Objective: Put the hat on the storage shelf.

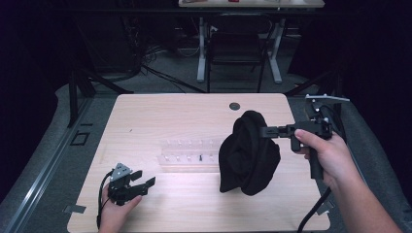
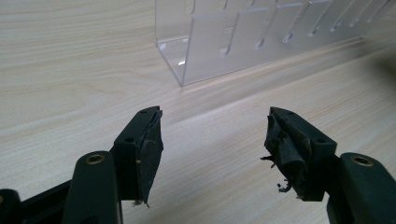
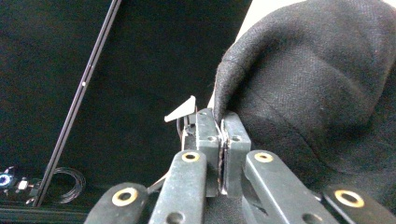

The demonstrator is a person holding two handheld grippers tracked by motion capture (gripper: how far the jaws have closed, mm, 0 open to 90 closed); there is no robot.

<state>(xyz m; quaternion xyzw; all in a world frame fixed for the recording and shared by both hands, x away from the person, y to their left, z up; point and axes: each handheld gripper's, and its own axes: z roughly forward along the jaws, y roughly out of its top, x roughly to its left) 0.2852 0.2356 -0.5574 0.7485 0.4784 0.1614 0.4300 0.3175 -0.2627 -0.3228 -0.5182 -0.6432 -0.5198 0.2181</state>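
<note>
A black cloth garment [image 1: 248, 154] hangs bunched above the right half of the wooden table [image 1: 145, 111], its lower end near the tabletop. My right gripper [image 1: 266, 131] is shut on its upper edge; in the right gripper view the jaws pinch the black fabric [image 3: 317, 88], and the gripper [image 3: 222, 128] is closed tight. My left gripper [image 1: 144, 180] rests low at the table's front left, open and holding nothing. In the left gripper view its worn pads [image 2: 150, 154] stand wide apart around the gripper [image 2: 214, 140], facing a clear acrylic rack [image 2: 243, 37].
The clear acrylic rack [image 1: 190, 156] with slots lies at the table's middle, left of the cloth. A dark round grommet [image 1: 234, 106] sits near the far edge. A chair [image 1: 236, 48] and another desk's legs stand beyond the table. Cables trail from both grippers.
</note>
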